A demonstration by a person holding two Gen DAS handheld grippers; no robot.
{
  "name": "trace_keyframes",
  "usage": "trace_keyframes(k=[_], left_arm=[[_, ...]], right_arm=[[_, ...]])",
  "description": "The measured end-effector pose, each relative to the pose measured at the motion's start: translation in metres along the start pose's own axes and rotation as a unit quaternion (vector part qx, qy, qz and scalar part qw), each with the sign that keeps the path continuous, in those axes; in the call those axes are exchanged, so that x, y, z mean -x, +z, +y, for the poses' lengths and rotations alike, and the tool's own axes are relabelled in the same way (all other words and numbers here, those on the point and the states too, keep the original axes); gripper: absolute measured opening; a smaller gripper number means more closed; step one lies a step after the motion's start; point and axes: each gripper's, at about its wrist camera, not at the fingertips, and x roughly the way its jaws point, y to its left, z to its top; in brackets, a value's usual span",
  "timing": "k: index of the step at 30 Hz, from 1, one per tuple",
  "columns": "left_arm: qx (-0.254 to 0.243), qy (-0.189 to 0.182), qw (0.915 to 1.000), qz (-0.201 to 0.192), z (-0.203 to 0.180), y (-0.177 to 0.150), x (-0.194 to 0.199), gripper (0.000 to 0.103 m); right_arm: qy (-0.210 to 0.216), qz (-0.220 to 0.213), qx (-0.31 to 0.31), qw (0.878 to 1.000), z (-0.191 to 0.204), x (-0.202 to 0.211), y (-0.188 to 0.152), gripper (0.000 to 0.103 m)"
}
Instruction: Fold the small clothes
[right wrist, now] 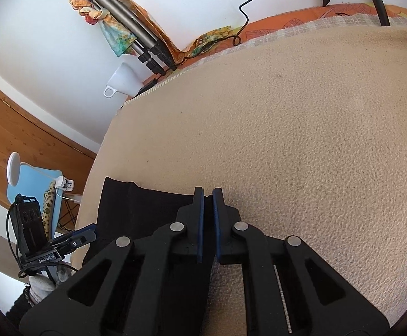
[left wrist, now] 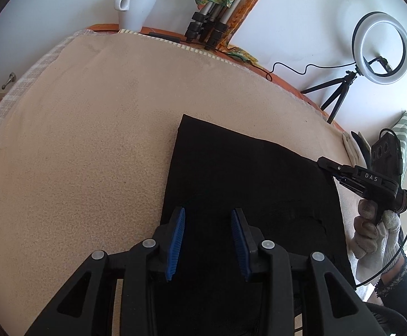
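Beige blanket (left wrist: 91, 140) covers table; black garment (left wrist: 245, 173) lies flat on it. Left gripper (left wrist: 207, 240) gapes, empty, over cloth. Right gripper (right wrist: 208, 196) nearly closed at garment's edge; hold unclear. Risk: thin edge slips, fold skews.

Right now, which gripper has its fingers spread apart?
The left gripper: its fingers stand wide apart over the black cloth. The right gripper has its fingers nearly together at the cloth's edge.

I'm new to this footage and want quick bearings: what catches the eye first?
A black garment lies flat on the beige blanket, under the open left gripper. The right gripper, nearly closed, sits at the garment's edge. A ring light and white mug stand behind.
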Motion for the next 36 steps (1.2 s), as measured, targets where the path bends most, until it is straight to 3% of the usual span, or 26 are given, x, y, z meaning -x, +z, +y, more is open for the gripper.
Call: trace_keyframes(k=[2,5,8,11,14,19,29,36], left_arm=[[-0.006,0.007,1.0,-0.001,0.0,0.0,0.0,0.035],[-0.008,0.008,0.9999,0.0,0.0,-0.002,0.001,0.035],[-0.01,0.011,0.9999,-0.005,0.001,-0.002,0.007,0.037],[-0.006,0.009,0.9997,-0.02,0.007,-0.002,0.018,0.042],[-0.005,0.011,0.9994,-0.033,0.013,-0.002,0.028,0.042],[0.009,0.001,0.999,-0.043,0.026,-0.001,0.039,0.042],[0.081,-0.064,0.9946,-0.012,0.047,0.004,0.03,0.046],[0.107,-0.092,0.9899,0.017,0.052,0.006,0.018,0.052]], right_arm=[[-0.033,0.001,0.006,0.999,0.0,-0.002,0.0,0.005],[-0.035,0.001,-0.009,0.999,-0.003,-0.002,0.001,0.005],[-0.062,-0.015,-0.014,0.998,-0.001,0.006,0.003,0.005],[-0.029,-0.009,-0.04,0.999,-0.006,0.018,0.002,0.009],[-0.03,-0.017,-0.04,0.999,-0.004,0.033,-0.004,0.011],[-0.004,-0.023,-0.061,0.998,0.0,0.061,-0.02,0.031],[0.034,-0.007,-0.084,0.996,0.014,0.095,-0.076,0.032],[0.052,0.026,-0.101,0.993,0.012,0.086,-0.109,0.035]])
